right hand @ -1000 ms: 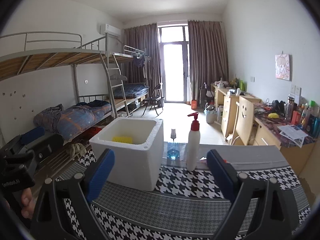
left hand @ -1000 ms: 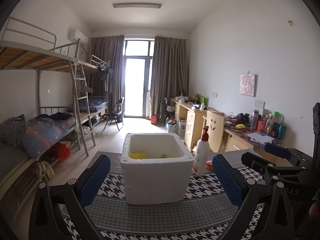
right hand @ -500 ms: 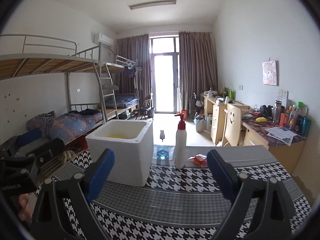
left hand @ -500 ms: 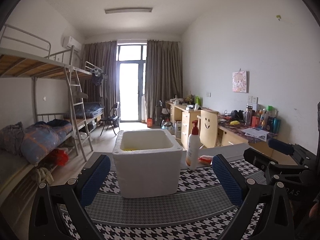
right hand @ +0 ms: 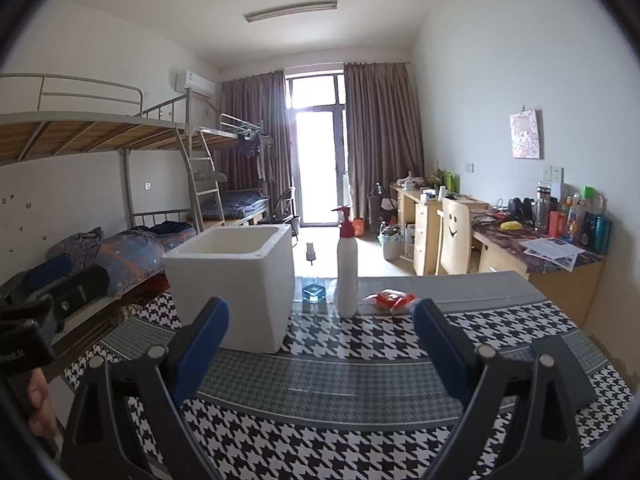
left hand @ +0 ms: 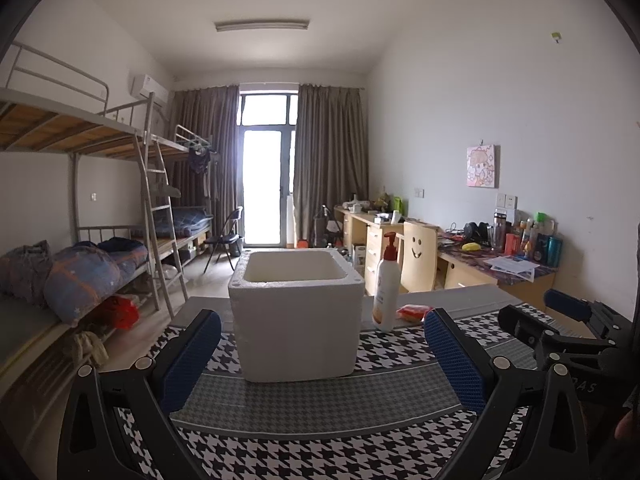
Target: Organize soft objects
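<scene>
A white foam box [left hand: 298,316] stands on the houndstooth tablecloth [left hand: 320,440], directly ahead of my open left gripper [left hand: 320,364]; its inside is hidden from this height. My right gripper [right hand: 320,352] is open too, empty, with the foam box [right hand: 232,284] ahead to its left. A red soft packet [right hand: 390,299] lies on the cloth behind the pump bottle [right hand: 346,266]. The same red packet [left hand: 412,312] shows right of the pump bottle [left hand: 387,288] in the left wrist view. The other gripper [left hand: 560,344] appears at the right edge there.
A small blue glass bottle [right hand: 313,284] stands between the box and the pump bottle. A bunk bed [left hand: 80,240] with bedding is at the left, desks [right hand: 540,256] with clutter along the right wall. A hand [right hand: 38,404] holds the left gripper.
Both grippers have dropped lower and pulled back a little, so the yellow contents of the box are out of sight now. Both stay open and empty.
</scene>
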Demonstrator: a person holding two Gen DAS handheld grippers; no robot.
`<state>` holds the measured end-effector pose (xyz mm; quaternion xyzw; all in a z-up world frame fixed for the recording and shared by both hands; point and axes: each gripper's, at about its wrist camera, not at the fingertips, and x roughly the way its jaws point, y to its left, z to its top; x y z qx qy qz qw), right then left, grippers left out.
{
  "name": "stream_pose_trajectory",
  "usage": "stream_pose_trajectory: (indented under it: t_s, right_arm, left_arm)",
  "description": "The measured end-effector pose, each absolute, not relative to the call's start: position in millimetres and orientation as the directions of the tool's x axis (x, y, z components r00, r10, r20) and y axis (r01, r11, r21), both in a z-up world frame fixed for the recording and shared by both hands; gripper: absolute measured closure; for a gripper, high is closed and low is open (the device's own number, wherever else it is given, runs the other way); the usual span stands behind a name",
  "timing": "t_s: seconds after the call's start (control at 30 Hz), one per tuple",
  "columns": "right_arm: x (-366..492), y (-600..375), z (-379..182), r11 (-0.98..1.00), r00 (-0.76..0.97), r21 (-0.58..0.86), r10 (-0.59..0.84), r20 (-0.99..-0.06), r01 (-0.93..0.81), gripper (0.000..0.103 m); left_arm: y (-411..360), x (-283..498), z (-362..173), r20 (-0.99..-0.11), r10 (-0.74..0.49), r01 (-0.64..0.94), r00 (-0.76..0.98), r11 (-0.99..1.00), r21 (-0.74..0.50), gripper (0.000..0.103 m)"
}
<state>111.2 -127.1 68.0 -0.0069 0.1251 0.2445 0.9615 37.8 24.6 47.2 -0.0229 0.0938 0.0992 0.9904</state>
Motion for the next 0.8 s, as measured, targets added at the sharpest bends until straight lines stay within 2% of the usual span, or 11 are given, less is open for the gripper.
stream_pose_trajectory:
  t_s: [0.33, 0.6, 0.8]
  right_arm:
    - [103, -139, 56, 0.884, 0.854, 0.059, 0.465, -0.234, -0.464, 0.007]
    - [99, -138, 46, 0.891, 0.862, 0.052, 0.45, -0.234, -0.451, 0.007]
    - [101, -145, 46, 0.879, 0.845, 0.104, 0.476, -0.243, -0.465, 0.007]
  left_arm:
    - [29, 35, 35, -0.19, 0.243, -0.252, 0.951, 0.967, -0.026, 0.001]
    - [27, 31, 26, -0.192, 0.237, -0.246, 0.952, 0.969, -0.027, 0.001]
    - [26, 29, 20, -0.192, 0.235, -0.244, 0.953, 0.969, -0.024, 0.001]
